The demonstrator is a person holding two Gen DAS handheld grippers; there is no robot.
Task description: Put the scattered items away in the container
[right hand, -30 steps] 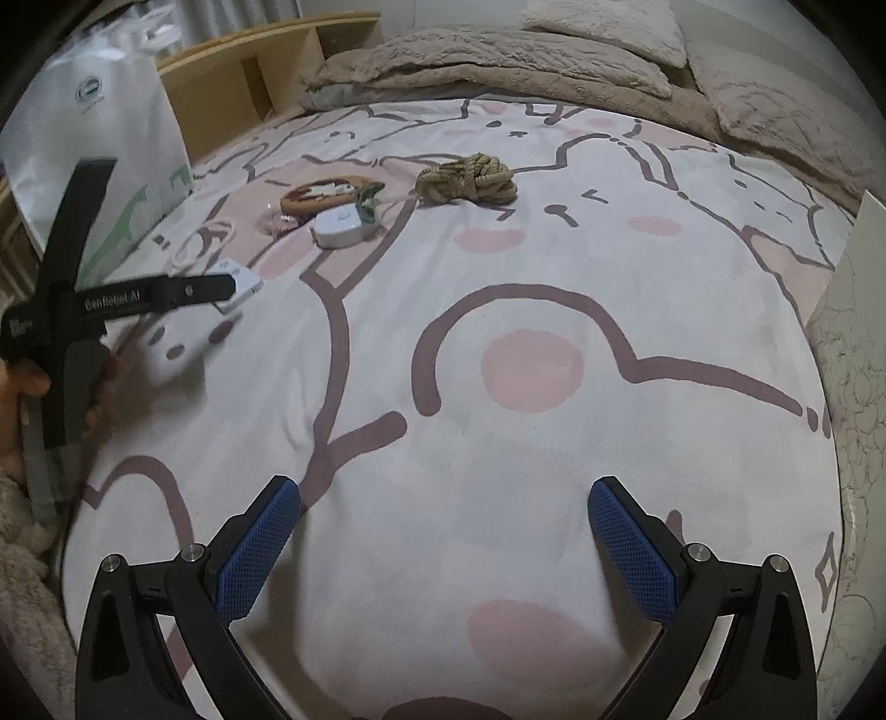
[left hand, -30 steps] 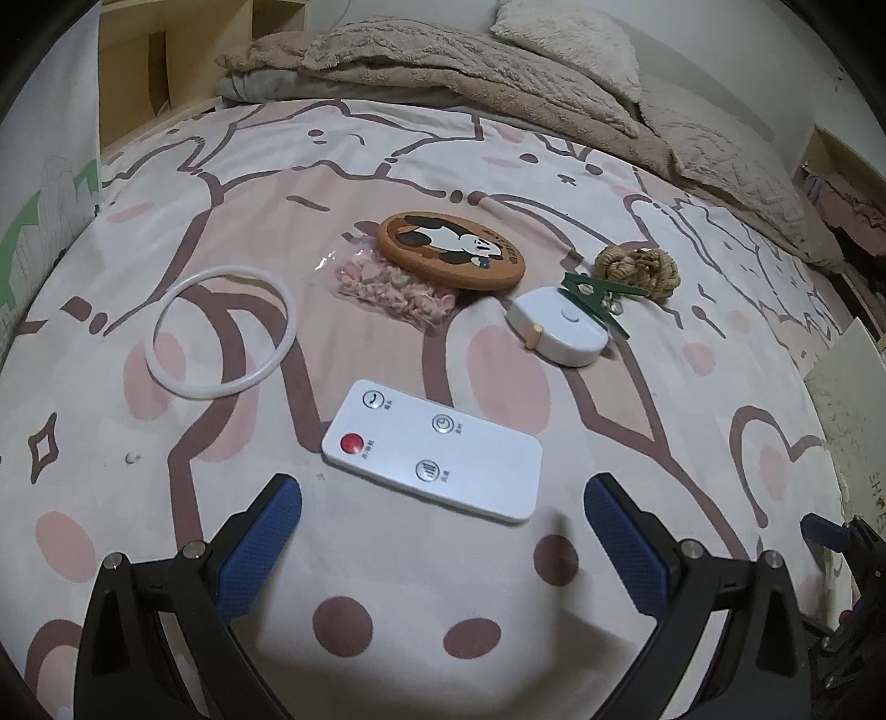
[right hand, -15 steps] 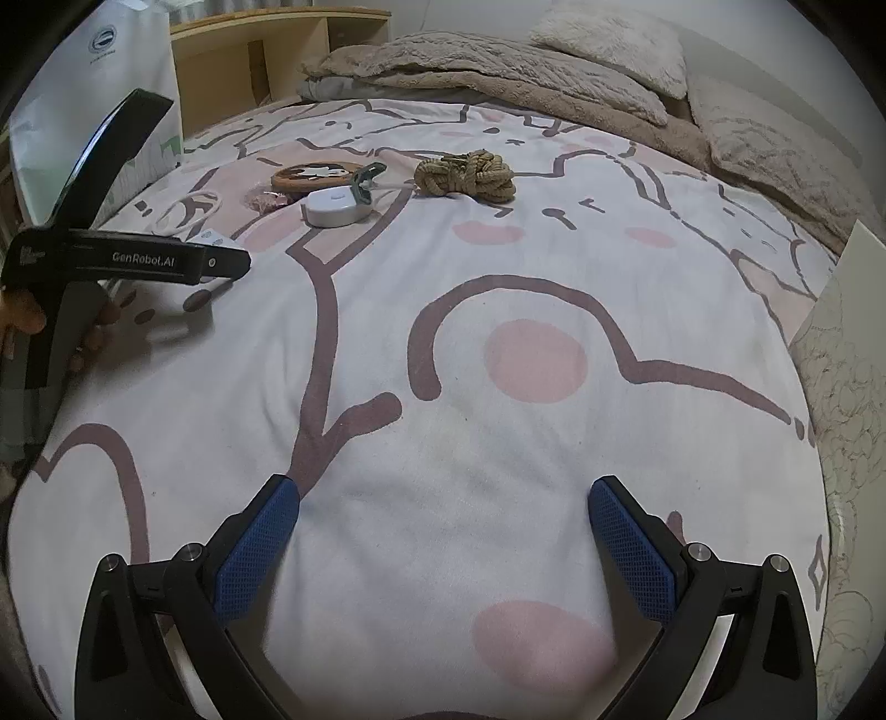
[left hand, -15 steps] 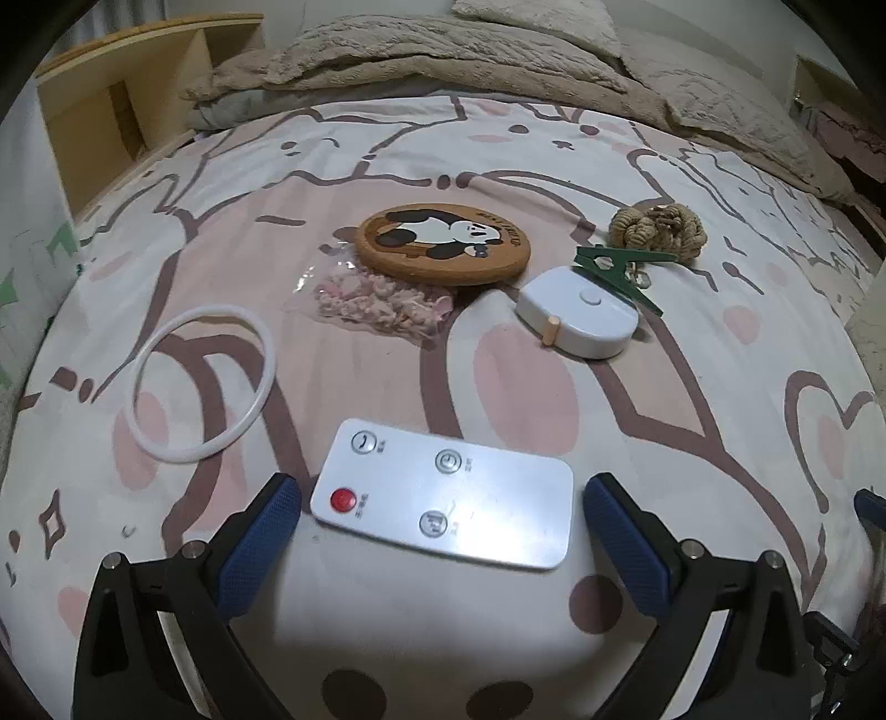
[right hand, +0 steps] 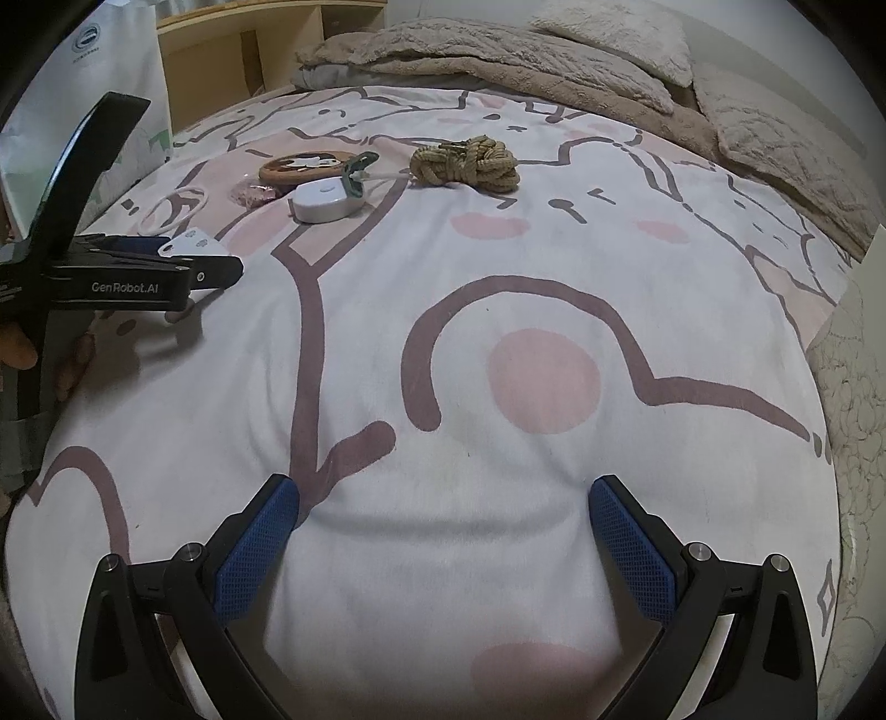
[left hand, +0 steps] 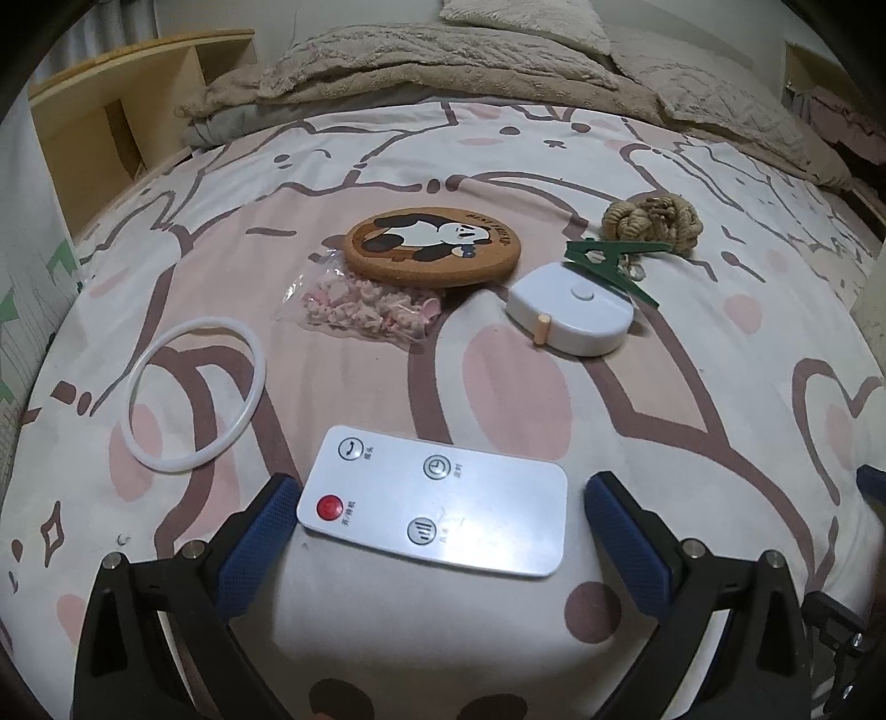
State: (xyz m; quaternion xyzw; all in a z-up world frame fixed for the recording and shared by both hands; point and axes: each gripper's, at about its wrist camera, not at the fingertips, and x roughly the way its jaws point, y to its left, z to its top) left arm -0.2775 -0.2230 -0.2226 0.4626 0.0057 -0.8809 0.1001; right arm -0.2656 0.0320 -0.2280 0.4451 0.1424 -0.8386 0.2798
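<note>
A white remote (left hand: pixel 437 498) with a red button lies on the patterned bedspread, between the blue pads of my left gripper (left hand: pixel 440 487). The jaws are closing, with a small gap still showing on each side of the remote. Beyond it lie a white ring (left hand: pixel 194 393), a bag of pink bits (left hand: pixel 365 307), a panda coaster (left hand: pixel 432 243), a white tape measure (left hand: pixel 570 315), a green clip (left hand: pixel 609 263) and a rope bundle (left hand: pixel 653 219). My right gripper (right hand: pixel 443 487) stands open over bare bedspread, well right of the left gripper (right hand: pixel 210 271).
A white paper bag (right hand: pixel 94 83) stands off the bed's left side, before wooden shelving (right hand: pixel 249 50). Beige blankets and pillows (right hand: pixel 498 61) are piled at the far end. A pale printed cloth (right hand: pixel 853 399) is at the right edge.
My left gripper came forward and down, so the remote moved from ahead of the fingertips to between them. Its view rolled level. The right gripper stayed nearly still.
</note>
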